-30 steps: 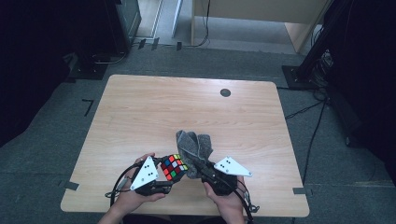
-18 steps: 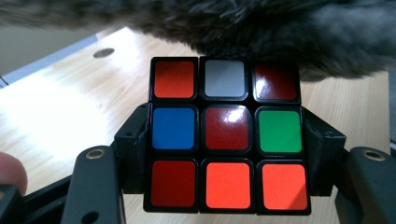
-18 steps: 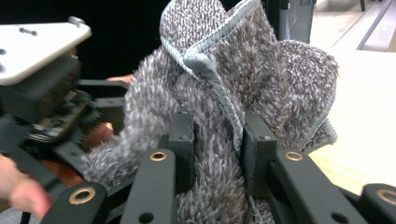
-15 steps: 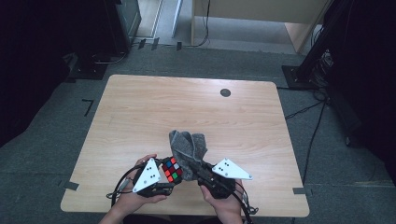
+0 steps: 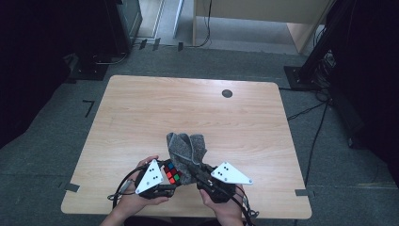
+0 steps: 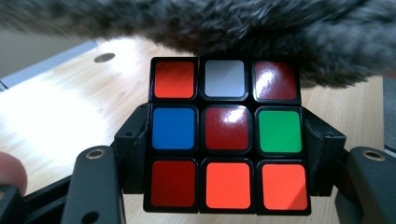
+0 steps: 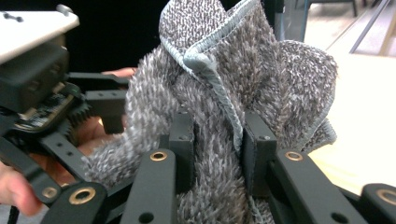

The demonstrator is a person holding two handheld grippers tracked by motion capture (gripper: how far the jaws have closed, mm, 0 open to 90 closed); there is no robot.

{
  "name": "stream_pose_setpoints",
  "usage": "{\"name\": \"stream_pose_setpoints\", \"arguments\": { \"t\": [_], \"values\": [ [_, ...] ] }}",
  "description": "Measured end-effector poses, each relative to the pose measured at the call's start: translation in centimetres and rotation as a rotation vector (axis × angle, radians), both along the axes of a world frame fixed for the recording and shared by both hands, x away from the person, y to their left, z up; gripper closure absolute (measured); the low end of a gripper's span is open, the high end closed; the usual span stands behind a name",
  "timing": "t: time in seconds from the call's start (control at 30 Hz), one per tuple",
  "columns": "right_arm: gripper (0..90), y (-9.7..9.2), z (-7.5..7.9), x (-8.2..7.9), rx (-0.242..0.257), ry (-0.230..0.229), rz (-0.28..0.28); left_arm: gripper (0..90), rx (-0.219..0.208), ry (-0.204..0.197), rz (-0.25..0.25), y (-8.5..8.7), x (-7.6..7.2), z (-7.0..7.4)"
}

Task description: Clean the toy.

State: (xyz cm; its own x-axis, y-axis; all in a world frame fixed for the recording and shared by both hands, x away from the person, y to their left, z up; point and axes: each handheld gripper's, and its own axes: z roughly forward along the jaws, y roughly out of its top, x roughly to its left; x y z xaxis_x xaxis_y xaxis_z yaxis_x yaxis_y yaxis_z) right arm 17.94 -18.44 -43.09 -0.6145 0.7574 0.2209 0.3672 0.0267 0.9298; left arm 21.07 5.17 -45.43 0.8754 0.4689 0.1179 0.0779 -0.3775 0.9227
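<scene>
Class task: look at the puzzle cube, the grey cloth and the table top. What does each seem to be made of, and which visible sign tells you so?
Puzzle cube: probably hard plastic, a black frame with glossy coloured tiles that show glare.
Grey cloth: soft looped pile with a stitched hem, likely terry or microfibre.
Table top: pale wood grain, smooth and matt; possibly a laminate rather than solid wood.

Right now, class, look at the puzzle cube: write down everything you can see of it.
The cube is a three-by-three puzzle, glossy colour tiles in a black frame, scrambled: the face shown has red, orange, white, blue and green tiles. It sits upright, clamped at its middle row between the jaws of the left gripper, near the table's front edge. A fluffy grey cloth, pinched by the right gripper, hangs just behind its top edge; contact is unclear.
</scene>
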Motion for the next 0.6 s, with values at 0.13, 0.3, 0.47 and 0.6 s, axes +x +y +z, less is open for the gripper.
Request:
{"name": "stream_pose_setpoints", "arguments": {
  "t": [0.13, 0.3, 0.47, 0.6],
  "values": [
    [70.5, -1.0, -1.3, 0.9, -0.012, 0.07, -0.057, 34.2, -0.029, 0.011, 0.004, 0.5, 0.2, 0.3],
    [70.4, -0.6, -0.3, 0.4, 0.02, 0.045, -0.031, 34.2, 0.0, 0.019, 0.001, 0.1, 0.3, -0.2],
    [70.2, 0.4, 0.7, -0.5, 0.011, -0.011, 0.005, 34.2, -0.001, 0.019, -0.012, -0.1, 0.1, -0.1],
    [70.0, -0.4, -0.1, 0.2, 0.019, 0.031, -0.022, 34.2, -0.04, 0.03, -0.011, 0.5, 0.3, 0.5]
  ]
}}
